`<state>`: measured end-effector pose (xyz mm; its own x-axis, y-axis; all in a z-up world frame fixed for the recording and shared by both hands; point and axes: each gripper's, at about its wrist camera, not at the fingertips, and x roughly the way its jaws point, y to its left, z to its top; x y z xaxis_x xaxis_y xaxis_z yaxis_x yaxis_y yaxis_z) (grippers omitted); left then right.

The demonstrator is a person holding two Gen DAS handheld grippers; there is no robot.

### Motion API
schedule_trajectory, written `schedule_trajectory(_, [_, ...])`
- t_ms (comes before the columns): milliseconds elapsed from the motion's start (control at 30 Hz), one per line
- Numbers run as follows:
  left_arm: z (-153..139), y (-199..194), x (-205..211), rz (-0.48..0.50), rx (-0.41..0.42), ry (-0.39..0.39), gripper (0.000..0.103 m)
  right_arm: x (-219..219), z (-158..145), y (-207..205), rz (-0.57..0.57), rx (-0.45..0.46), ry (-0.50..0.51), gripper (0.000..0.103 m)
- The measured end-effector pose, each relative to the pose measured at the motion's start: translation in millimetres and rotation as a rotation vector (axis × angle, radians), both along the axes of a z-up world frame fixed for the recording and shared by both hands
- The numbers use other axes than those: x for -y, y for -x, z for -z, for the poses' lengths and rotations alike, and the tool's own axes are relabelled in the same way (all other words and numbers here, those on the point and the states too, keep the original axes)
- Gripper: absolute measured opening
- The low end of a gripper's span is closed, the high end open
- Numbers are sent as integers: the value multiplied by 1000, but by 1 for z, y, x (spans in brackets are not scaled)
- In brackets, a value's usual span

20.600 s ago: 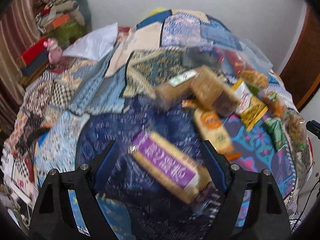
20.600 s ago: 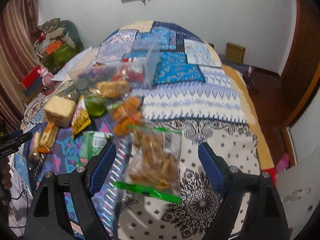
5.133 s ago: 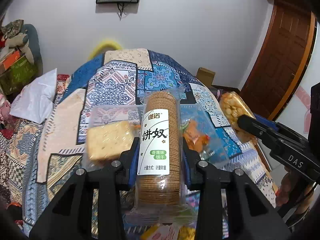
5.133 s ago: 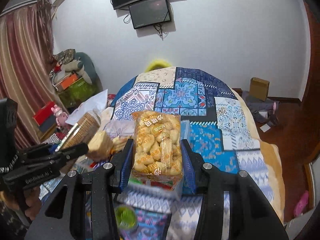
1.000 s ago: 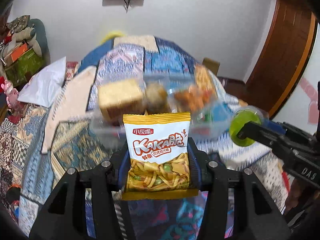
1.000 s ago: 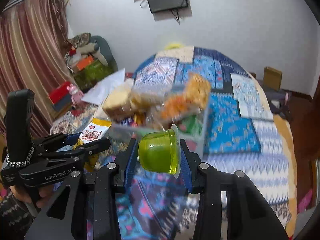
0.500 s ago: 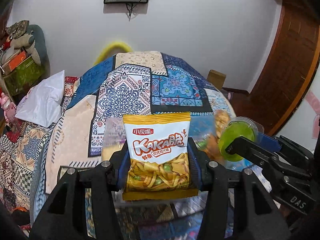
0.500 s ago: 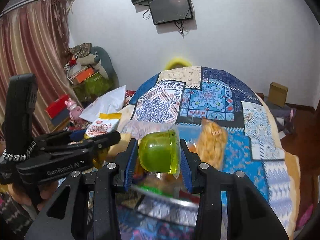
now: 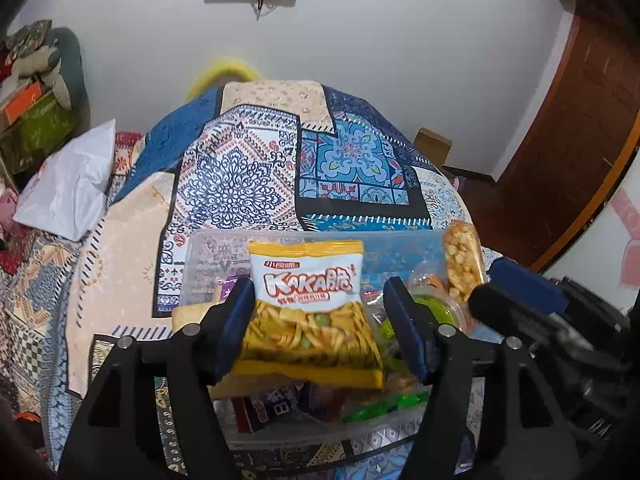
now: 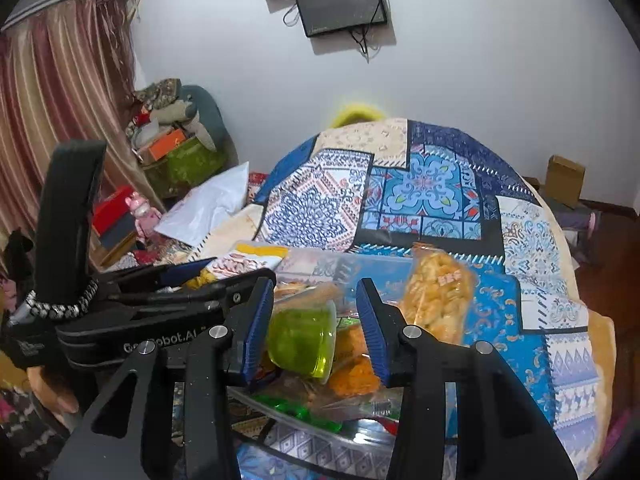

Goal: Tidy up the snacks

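Bed with clear bin

A patchwork quilt (image 9: 256, 184) covered the bed (image 10: 560, 280); a clear plastic bin (image 9: 208, 256) of snacks sat on it, a white bag (image 9: 68, 188) at its left edge.

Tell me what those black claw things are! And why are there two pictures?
They are two grabbing tools, one in each of a person's hands. Each has a small camera looking along its two jaws, so you get one picture per tool. The left gripper has a chip bag between its jaws. The jaws have just been opening, so the bag looks let go. The right gripper has a green cup between its jaws, with a gap on one side. Both hang over a clear box of snacks that stands on a patterned bed.
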<state>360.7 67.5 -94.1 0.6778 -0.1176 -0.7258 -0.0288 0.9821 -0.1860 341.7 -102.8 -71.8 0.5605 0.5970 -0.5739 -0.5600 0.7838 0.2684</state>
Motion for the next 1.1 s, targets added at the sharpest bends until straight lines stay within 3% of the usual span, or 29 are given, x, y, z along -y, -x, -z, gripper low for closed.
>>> schedule_trajectory(233, [-28,32,3,3,47,-4,70,15,-18,19,9,21,-2,40])
schedule_trajectory(633, [-101,144,18,-13,272,-92,72,46,-70,94,32,129,-33,40])
schedule_trajectory(767, [-114,181,22,-25,351,-107,84,56,-84,120,55,175,-50,57])
schedule_trajectory(900, [-121,210,22,-38,396,-102,89,63,-92,140,76,212,-48,67])
schedule_trajectory(967, [-123,220,22,-41,416,-96,95,67,-95,148,91,226,-51,79])
schedule_trajectory(1100, [-128,239,24,-61,460,-121,99,70,-98,163,123,268,-39,86])
